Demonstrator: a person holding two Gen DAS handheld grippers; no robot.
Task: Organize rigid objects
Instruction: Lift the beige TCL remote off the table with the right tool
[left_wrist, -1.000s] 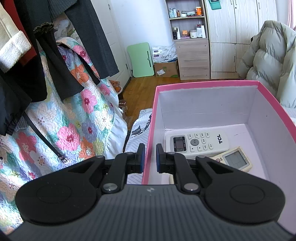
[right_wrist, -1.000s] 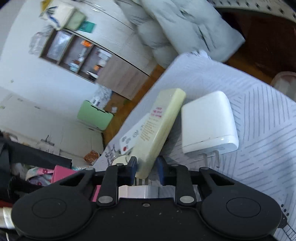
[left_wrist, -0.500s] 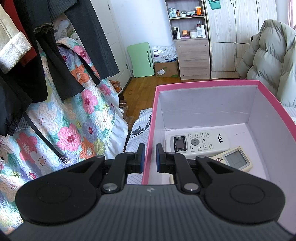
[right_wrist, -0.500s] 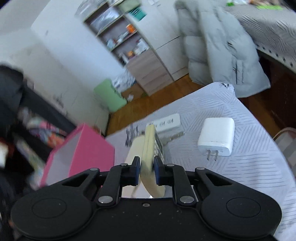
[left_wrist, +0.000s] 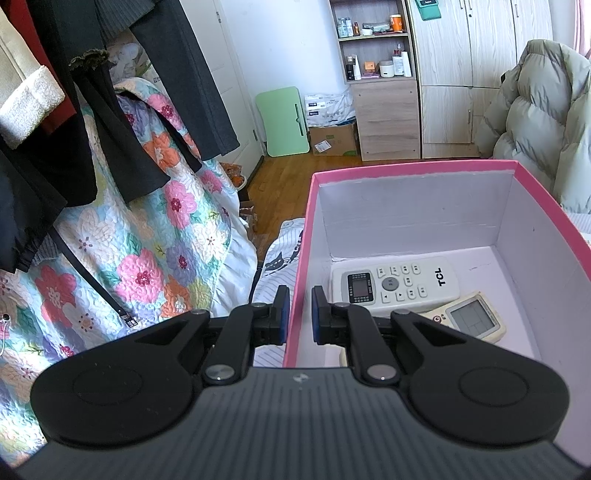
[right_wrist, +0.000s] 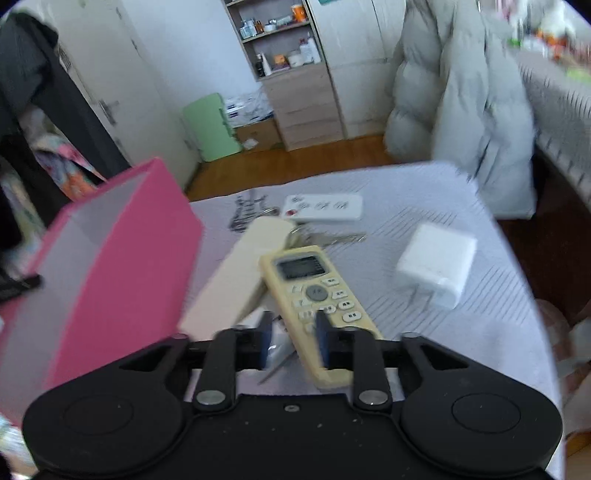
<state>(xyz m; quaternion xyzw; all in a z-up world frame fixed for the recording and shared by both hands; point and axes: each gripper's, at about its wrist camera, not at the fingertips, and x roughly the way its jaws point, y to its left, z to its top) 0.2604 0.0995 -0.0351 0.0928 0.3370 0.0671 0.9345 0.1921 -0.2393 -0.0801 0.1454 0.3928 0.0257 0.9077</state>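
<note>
**Yellowed remote loose in a wide right jaw, box wall pinched on the left**

Your right gripper has the yellowed remote lying skewed between its fingers, display end forward. The jaws stand wider than the remote, with a clear gap on the left finger's side, so I judge the hold loose at best. Tilt or swing now and it could slide out onto the striped cloth instead of reaching the pink box, which stands just to the left. The blur makes actual contact hard to confirm.

Your left gripper straddles the near left wall of the box, jaws nearly closed on it, pointing level into the room. Pull there and the box may tip or shift.

Inside lie a white TCL remote and another yellowed remote. A white charger, a small white remote and a cream case wait on the cloth.
</note>
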